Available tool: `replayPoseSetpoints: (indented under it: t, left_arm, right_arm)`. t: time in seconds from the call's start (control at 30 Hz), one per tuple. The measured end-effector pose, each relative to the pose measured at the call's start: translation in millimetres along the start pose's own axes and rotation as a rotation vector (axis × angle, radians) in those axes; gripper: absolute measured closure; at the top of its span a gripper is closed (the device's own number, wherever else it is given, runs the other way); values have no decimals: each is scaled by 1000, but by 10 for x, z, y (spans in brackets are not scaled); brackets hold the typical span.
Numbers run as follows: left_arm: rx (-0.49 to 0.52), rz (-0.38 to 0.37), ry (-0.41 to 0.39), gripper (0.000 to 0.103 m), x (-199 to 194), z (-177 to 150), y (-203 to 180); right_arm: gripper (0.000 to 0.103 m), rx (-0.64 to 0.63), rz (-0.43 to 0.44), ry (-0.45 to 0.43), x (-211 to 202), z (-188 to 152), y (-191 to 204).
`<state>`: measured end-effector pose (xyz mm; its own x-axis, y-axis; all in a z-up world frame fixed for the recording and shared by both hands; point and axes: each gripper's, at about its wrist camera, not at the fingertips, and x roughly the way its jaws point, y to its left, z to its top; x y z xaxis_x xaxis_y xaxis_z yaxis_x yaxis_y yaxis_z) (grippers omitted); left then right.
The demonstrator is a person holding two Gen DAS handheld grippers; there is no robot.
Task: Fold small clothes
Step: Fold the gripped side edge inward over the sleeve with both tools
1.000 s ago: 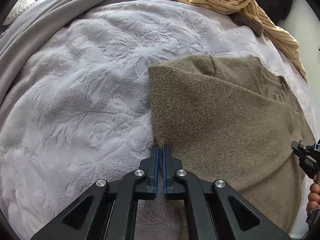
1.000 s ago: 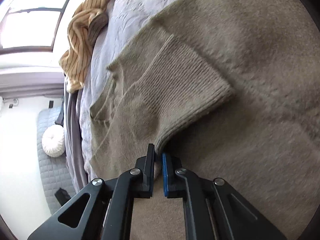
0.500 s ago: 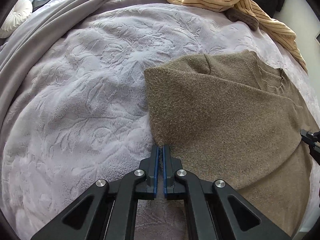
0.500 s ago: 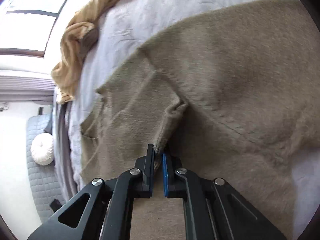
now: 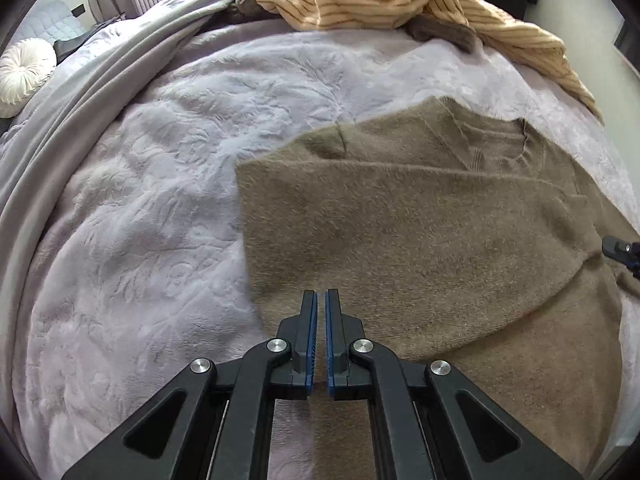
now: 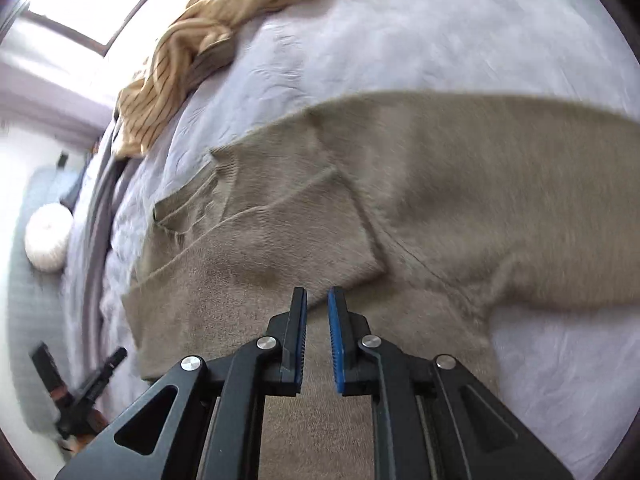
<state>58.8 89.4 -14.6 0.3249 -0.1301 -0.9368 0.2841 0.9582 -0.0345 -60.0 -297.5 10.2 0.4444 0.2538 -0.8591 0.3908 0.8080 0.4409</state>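
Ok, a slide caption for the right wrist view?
Right gripper open above the brown sweater, one sleeve folded across it, on a lilac blanket.
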Motion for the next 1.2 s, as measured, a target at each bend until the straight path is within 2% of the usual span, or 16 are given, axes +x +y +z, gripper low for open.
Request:
replayPoseSetpoints:
  t: [0.1,0.17,0.27,0.33,0.5,0.6,0.67,0.8,0.87,1.2]
  left_arm:
    - [-43,20,59,98,250,-124,-46]
    - [-65,8,43,98,257,-160,-13]
    - [-65,16,48,98,213,-169,-5]
    - [-56,30,55,98,182,-166,-22]
    - [-84,38,83,98,73,-192,-41]
    - [-82,46,90,98,-20,-210,-84]
    - [-73,51,92,98,-87,-225,-135]
    - [-71,75,98,98,-170,-311,-218]
    - [-84,60,95,98,-185,-328,-216]
    - [-112,27,136,98,-245,-487,-288]
  right_arm:
    - [88,-46,-47,34,235,15,76]
    - [89,-35,-75,59,353,-8,-19]
    - [92,29,-44,51,280,-44,-217]
    - [87,45,-68,56,213,-80,-297]
    - [83,33,-33,80,8,-204,-317]
    - [74,31,-20,94,-76,-302,-277]
    - [63,30,-15,102,-81,-374,-212]
    - [60,36,8,123,-74,-515,-115]
    - [52,38,16,132,-52,-577,-60]
    - [35,7,40,158,4,-824,132]
